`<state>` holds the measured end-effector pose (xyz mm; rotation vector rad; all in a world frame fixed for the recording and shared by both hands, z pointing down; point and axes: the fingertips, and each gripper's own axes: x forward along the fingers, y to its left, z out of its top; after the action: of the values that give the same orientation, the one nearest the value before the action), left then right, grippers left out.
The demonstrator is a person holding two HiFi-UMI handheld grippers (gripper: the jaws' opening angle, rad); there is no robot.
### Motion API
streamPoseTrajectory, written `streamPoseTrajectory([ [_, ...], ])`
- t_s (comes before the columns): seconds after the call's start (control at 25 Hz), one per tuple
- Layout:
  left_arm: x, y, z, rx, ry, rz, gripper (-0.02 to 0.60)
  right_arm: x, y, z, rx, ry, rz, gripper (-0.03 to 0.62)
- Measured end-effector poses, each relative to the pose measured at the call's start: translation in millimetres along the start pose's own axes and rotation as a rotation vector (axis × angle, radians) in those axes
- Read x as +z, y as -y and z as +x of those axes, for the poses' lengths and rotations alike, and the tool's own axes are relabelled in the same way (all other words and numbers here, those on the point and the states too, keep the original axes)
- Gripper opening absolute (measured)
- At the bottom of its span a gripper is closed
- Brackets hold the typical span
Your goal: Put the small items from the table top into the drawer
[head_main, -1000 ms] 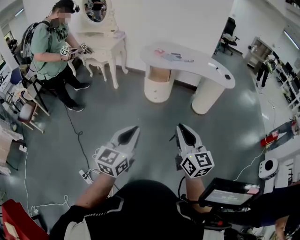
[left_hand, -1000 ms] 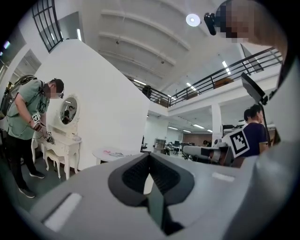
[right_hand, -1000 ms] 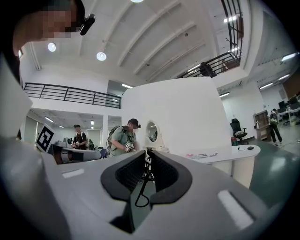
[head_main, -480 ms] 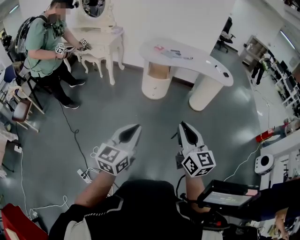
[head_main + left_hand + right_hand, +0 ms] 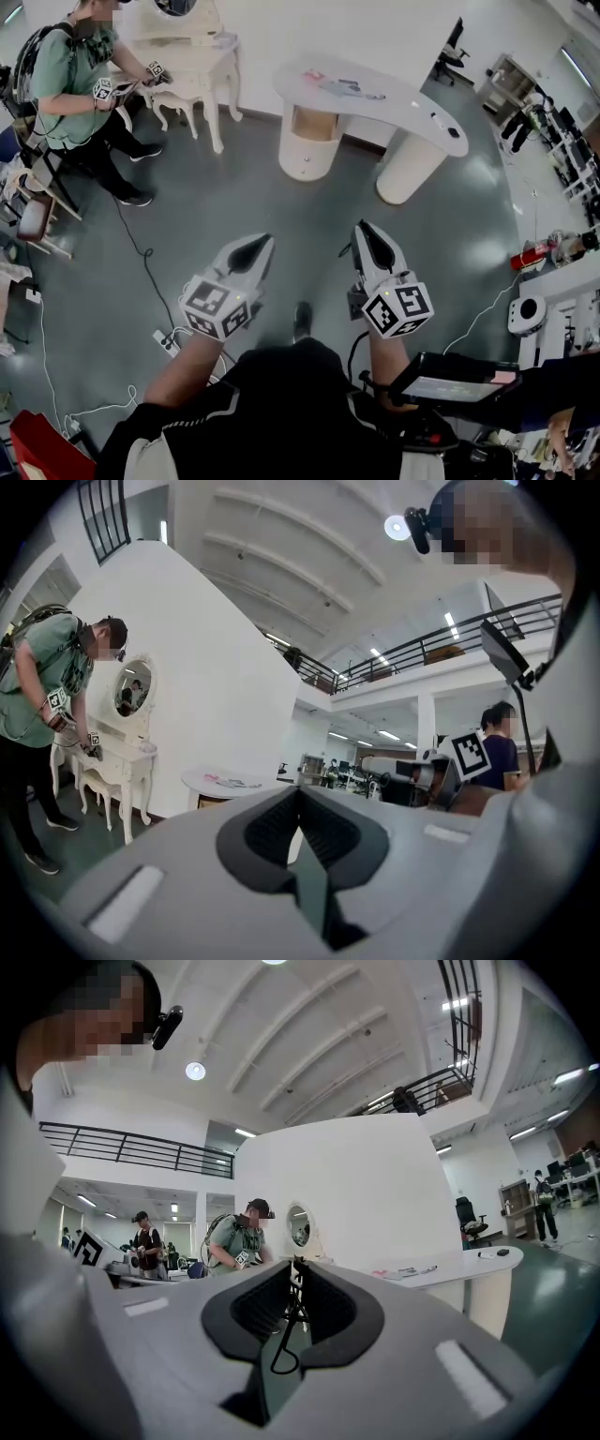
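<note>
I hold both grippers out in front of me above the grey floor, well short of the white curved table [image 5: 412, 127]. Several small items [image 5: 339, 87] lie on its top, also seen as small items [image 5: 412, 1270] in the right gripper view. A tan opening [image 5: 313, 123] shows in the table's round pedestal. My left gripper [image 5: 263, 239] is shut with nothing between its pads [image 5: 272, 832]. My right gripper [image 5: 362, 226] is shut on a thin black wire piece [image 5: 279, 1349] that hangs in a loop between its pads.
A person in a green shirt [image 5: 58, 80] works with two grippers at a white vanity table [image 5: 192, 66] at the far left. A cable and a power strip [image 5: 168, 346] lie on the floor by my left side. A red object [image 5: 532, 255] and shelves stand at the right.
The curved table and the vanity have slid up and left in the head view. Both grippers keep their pose and closure. A shoe now shows between them.
</note>
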<state>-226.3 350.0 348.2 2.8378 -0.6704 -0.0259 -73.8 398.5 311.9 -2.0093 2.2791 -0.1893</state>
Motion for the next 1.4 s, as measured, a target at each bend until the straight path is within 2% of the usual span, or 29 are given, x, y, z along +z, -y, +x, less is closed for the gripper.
streamPoseTrajectory([
  [0.4,27.2,-37.2,72.4,0.051,0.005,0.018,0.0,16.6,57.1,62.4,0.045,0.022,0.017,0.038],
  [0.68,37.3,-32.8,136.5,0.058,0.006,0.028,0.0,24.0,119.9,85.0,0.073,0.02,0.041,0.038],
  [1.0,40.1,-35.4,188.9,0.098,-0.023,0.043,0.0,26.0,169.0,105.5,0.119,0.024,0.053,0.038],
  [1.4,37.7,-62.4,222.7,0.127,-0.057,0.043,0.0,22.8,197.7,149.8,0.146,0.012,0.069,0.038],
])
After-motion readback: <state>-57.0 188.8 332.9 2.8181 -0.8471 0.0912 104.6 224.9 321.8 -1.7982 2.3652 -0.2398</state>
